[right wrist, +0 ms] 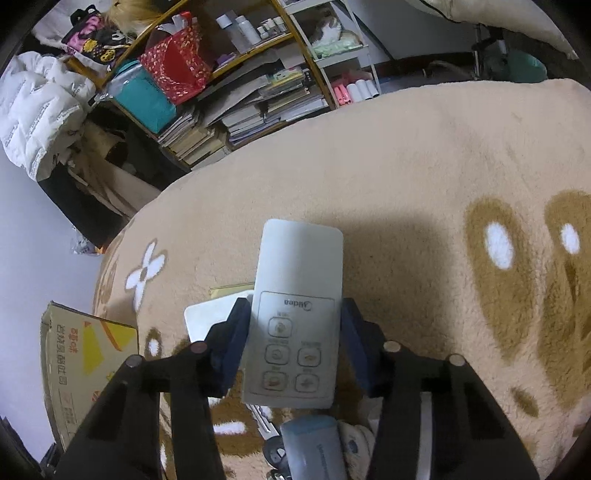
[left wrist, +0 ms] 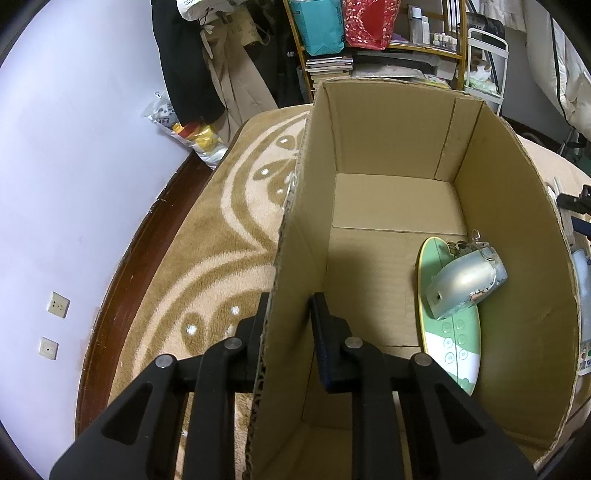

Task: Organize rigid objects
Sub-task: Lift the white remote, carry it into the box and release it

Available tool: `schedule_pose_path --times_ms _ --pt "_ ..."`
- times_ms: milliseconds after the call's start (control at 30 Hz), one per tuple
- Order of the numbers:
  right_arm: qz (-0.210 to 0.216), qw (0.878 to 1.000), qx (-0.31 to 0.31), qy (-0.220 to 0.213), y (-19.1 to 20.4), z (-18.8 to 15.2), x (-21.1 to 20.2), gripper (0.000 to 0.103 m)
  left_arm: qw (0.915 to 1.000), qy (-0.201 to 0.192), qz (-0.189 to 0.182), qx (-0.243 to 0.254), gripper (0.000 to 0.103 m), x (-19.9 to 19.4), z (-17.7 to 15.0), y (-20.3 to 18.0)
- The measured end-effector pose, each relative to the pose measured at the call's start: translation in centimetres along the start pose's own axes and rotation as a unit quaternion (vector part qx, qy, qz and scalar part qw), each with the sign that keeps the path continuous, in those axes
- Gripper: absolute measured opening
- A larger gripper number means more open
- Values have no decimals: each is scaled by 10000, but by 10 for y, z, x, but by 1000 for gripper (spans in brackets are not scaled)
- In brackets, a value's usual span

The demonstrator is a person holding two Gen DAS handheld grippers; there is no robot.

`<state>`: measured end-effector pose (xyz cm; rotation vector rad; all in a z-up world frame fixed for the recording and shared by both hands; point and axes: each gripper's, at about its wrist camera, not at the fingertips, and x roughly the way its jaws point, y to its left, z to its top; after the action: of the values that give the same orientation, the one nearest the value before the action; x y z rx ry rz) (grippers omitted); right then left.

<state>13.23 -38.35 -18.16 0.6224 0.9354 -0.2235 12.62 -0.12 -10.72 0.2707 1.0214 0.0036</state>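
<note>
Cardboard box [left wrist: 388, 206], its left wall pinched by the closed left gripper [left wrist: 288, 332], already holds 2 items at lower right, while the right gripper [right wrist: 293, 343] clasps a white remote [right wrist: 295, 314] at lower centre, others likely remaining on the blanket [right wrist: 406, 166].

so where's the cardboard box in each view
Left wrist: the cardboard box fills the centre and right, open side up; the left gripper is shut on its near wall.
Right wrist: only a printed outer side of the cardboard box shows at the lower left edge.
Shared landmark: the shelf's red patterned gift bag, beside a teal bag.
</note>
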Motion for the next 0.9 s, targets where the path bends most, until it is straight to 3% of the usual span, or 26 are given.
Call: schedule_pose_path --times_ms 167,467,900 --pt "-235 9991 -305 -203 12 -1 -10 52 10000 -6 4 -6 19 -1 -1 0" --pt "106 9902 -1192 -720 73 -5 -52 52 10000 -2 10 -8 20 0 -2 1" --pt "859 9678 -2217 -830 169 -43 -86 52 10000 19 23 -1 20 -1 -1 3"
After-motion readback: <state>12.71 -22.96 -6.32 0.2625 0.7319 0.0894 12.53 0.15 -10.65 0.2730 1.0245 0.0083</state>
